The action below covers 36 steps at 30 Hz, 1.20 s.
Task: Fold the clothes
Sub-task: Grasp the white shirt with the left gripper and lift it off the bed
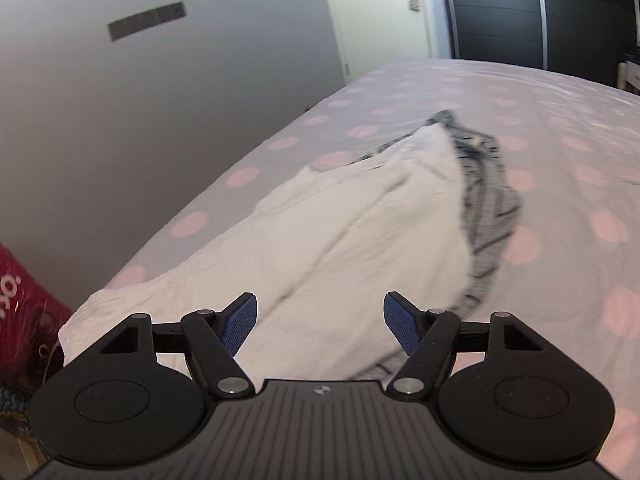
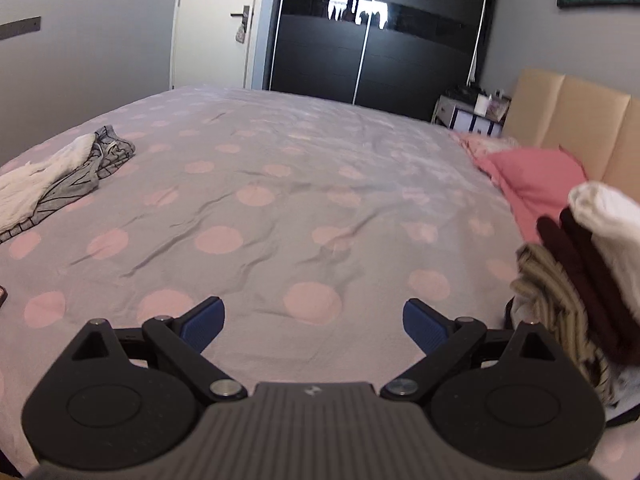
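Note:
A crumpled white garment (image 1: 320, 232) lies along the near left edge of the bed, over a grey striped garment (image 1: 488, 204). My left gripper (image 1: 319, 322) hovers just above the white cloth, open, with nothing pinched between its blue pads. The right wrist view shows the same white garment (image 2: 28, 188) and grey striped garment (image 2: 80, 176) far off at the left. My right gripper (image 2: 314, 326) is open over bare bedspread, holding nothing. Beside it on the right stands a stack of folded clothes (image 2: 580, 280): white on top, dark maroon and striped below.
The bedspread (image 2: 300, 200) is grey with pink dots. A pink pillow (image 2: 532, 180) and beige headboard (image 2: 580, 116) are at the right. A red bag (image 1: 24, 304) sits off the bed's left edge. A dark wardrobe (image 2: 380, 40) and a white door (image 2: 216, 28) stand beyond.

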Tool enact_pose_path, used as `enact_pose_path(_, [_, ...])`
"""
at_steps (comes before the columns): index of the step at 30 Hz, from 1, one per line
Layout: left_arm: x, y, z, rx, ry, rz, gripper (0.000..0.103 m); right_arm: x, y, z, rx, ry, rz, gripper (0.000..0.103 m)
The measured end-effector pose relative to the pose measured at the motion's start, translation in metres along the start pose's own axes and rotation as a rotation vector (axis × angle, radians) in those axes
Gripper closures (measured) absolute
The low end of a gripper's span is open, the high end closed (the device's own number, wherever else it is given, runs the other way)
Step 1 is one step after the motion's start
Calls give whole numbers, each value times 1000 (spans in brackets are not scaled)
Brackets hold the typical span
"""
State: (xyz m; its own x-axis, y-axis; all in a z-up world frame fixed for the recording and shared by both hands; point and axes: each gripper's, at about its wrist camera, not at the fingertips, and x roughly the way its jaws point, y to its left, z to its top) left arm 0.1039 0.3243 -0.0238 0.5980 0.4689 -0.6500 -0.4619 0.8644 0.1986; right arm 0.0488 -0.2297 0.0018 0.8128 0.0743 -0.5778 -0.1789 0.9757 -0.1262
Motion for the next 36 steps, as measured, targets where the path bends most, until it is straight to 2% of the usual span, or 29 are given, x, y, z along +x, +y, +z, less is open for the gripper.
enact_pose_path(8, [63,46,-16,-71,51,8,35,25,18,-5,1,58,30,6])
enact_pose_path(14, [88,44,-20,-37,39,2,35,38,28,-3,46,109,81,6])
enact_pose_path(15, [90,43,-20,-28,31,12,41,40,30,-3,46,114,87,6])
enact_pose_path(16, [91,42,-19,-31,26,26,56,41,33,-3,39,118,90,6])
enact_pose_path(18, [91,43,-15,-43,18,46,73,42,38,-2,27,124,97,6])
enact_pose_path(19, [91,44,-13,-49,13,46,85,42,39,-2,24,126,100,6])
enact_pose_path(20, [90,45,-10,-54,8,47,90,43,41,-2,23,127,103,6])
enact_pose_path(22, [81,45,-3,-64,-31,41,95,42,42,-2,21,126,107,6])
enact_pose_path(26, [58,44,12,-82,-125,21,98,40,42,-2,17,122,104,6])
enact_pose_path(29, [30,44,31,-133,-198,-39,98,34,42,-1,22,105,108,6])
enact_pose_path(32, [-8,35,46,-147,-285,-131,99,27,43,-1,17,81,111,6])
enact_pose_path(36, [-71,9,57,-119,-391,-294,99,16,43,0,15,50,118,6])
